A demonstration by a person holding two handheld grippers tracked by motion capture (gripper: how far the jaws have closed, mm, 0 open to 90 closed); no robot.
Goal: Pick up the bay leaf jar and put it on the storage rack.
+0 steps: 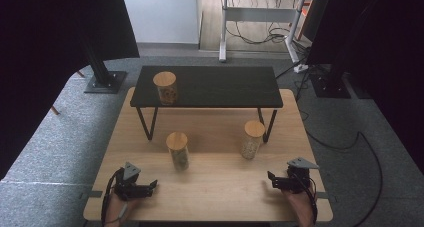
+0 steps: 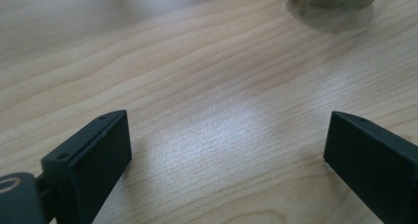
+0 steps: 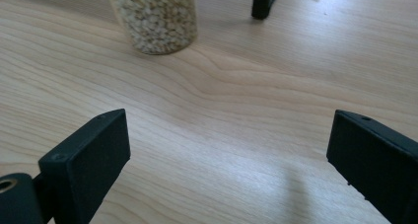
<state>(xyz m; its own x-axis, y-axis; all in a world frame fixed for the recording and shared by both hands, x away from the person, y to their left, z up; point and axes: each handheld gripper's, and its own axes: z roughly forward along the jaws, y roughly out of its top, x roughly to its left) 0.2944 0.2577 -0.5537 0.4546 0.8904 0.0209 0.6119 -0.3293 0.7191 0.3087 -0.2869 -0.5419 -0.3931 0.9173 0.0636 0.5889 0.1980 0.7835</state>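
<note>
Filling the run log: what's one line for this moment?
left tongs: open, empty | right tongs: open, empty | jars on table: two | jar on shelf: one

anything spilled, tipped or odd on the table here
Nothing stands out. All three jars are upright with lids on: one on the black shelf, the left jar and the right jar on the table. No spills.

This looks like a lab or recording studio rather than a home. Black curtains (image 1: 60, 32) hang at both sides, black stands on flat base plates (image 1: 105, 81) sit on grey carpet (image 1: 55, 132), and loose cables (image 1: 260, 37) trail under a height-adjustable desk (image 1: 260, 12) at the back (its top bare of any household things). The light wooden counter (image 1: 210, 187) stands alone in the middle.
</note>
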